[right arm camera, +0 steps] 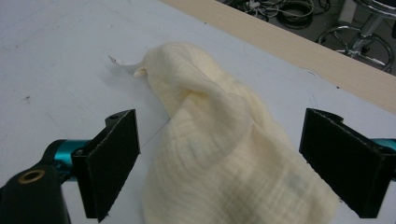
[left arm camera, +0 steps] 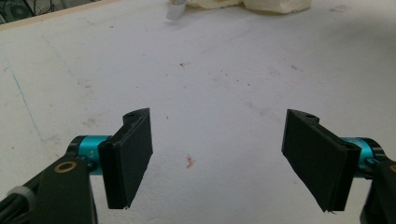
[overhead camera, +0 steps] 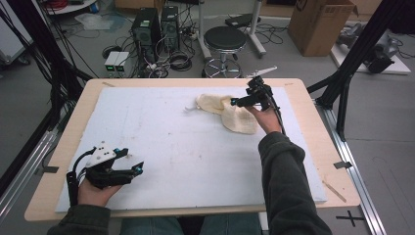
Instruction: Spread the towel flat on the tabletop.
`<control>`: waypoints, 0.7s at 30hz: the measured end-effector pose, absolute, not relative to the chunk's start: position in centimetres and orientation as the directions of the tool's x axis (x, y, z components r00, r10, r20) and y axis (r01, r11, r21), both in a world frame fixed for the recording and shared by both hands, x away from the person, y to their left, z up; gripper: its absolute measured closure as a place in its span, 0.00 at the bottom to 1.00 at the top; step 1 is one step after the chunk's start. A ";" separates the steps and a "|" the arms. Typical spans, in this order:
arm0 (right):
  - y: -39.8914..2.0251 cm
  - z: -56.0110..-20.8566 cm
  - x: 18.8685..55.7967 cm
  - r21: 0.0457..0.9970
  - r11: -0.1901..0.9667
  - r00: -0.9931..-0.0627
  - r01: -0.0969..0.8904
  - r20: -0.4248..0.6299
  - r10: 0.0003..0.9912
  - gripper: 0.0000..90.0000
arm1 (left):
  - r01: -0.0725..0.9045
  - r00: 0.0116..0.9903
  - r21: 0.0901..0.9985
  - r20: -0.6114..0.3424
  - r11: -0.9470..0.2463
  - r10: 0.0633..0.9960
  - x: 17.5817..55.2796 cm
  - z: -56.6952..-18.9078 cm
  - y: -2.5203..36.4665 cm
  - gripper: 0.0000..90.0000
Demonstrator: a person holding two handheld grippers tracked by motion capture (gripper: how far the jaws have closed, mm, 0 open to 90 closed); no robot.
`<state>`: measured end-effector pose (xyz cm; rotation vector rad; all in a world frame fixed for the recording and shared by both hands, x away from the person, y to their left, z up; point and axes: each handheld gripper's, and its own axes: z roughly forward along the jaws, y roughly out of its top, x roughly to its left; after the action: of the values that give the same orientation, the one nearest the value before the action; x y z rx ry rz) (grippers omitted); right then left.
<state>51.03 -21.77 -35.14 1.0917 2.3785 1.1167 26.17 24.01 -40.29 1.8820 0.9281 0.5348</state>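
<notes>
**Right gripper over muslin cloth, left gripper parked**

Cloth position: cream muslin cloth (overhead camera: 229,113) crumpled in a loose heap on white foam pad (overhead camera: 171,147), toward far right of wooden worktop (overhead camera: 313,147). Small white tag (overhead camera: 190,108) protruding from its left end, flat on the pad. Same cloth (right arm camera: 224,149) seen in right gripper view, bunched into a raised ridge running from far left to near right; tag end (right arm camera: 126,69) pointing away.

Containers: none on the worktop. Cardboard box (overhead camera: 320,24) on the floor beyond the far right corner, flaps up, contents not discernible.

Right gripper (overhead camera: 241,102): held in right hand (overhead camera: 266,117), forearm in dark sleeve (overhead camera: 288,186) reaching forward from near edge, gripper aimed left along the cloth. Jaws spread wide in right gripper view (right arm camera: 219,172), one on each side of the cloth's near portion, not clamped on it. Contact between pads and fabric not determinable.

Left gripper (overhead camera: 137,169): held in left hand (overhead camera: 95,193) at near left corner of the pad, pointing right, well apart from the cloth. Jaws wide apart in left gripper view (left arm camera: 217,163), nothing between them, stained pad surface beneath. Cloth edge (left arm camera: 261,4) visible at top of that view.

Beyond the worktop: black round stool (overhead camera: 224,41), computer towers (overhead camera: 155,27), loose cables (overhead camera: 176,61) on the floor.
</notes>
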 end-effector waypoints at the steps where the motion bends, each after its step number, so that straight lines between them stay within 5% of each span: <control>1: -21.6 -35.3 51.1 0.751 0.415 -0.669 0.514 0.048 0.741 0.13 | 0.375 0.619 0.886 -0.021 -0.272 0.785 26.2 -40.3 24.0 0.28; 21: -19.6 -38.5 52.8 0.735 0.383 -0.638 0.560 0.088 0.765 0.21 | 0.374 0.620 0.888 -0.025 -0.267 0.784 26.4 -40.3 24.0 0.27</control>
<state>52.82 -19.58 -38.52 1.1698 2.3788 1.1067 26.42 24.03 -40.29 1.8743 0.9254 0.5311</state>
